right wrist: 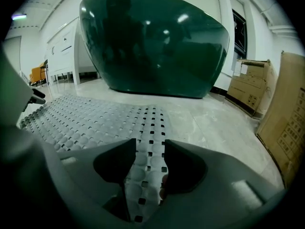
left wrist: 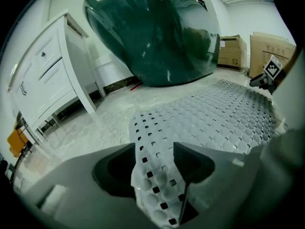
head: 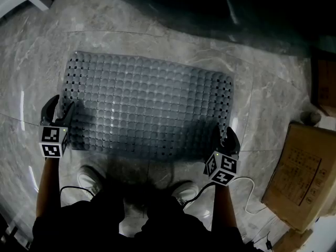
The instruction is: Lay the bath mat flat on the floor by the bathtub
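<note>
1. The grey bumpy rubber bath mat [head: 147,106] lies spread out on the pale marble floor [head: 262,77].
2. The big dark green round bathtub [left wrist: 157,32] stands behind the mat's far side.
3. The left gripper [head: 59,112] is at the mat's near left corner, and that corner is pinched between its jaws.
4. The right gripper [head: 224,139] has the near right corner between its jaws.
5. A brown cardboard box [head: 302,177] lies right of the mat, apart from it.
6. A white wooden cabinet [left wrist: 47,75] stands left of the bathtub.
7. The person's white shoes [head: 92,178] stand just before the mat's near edge.
</note>
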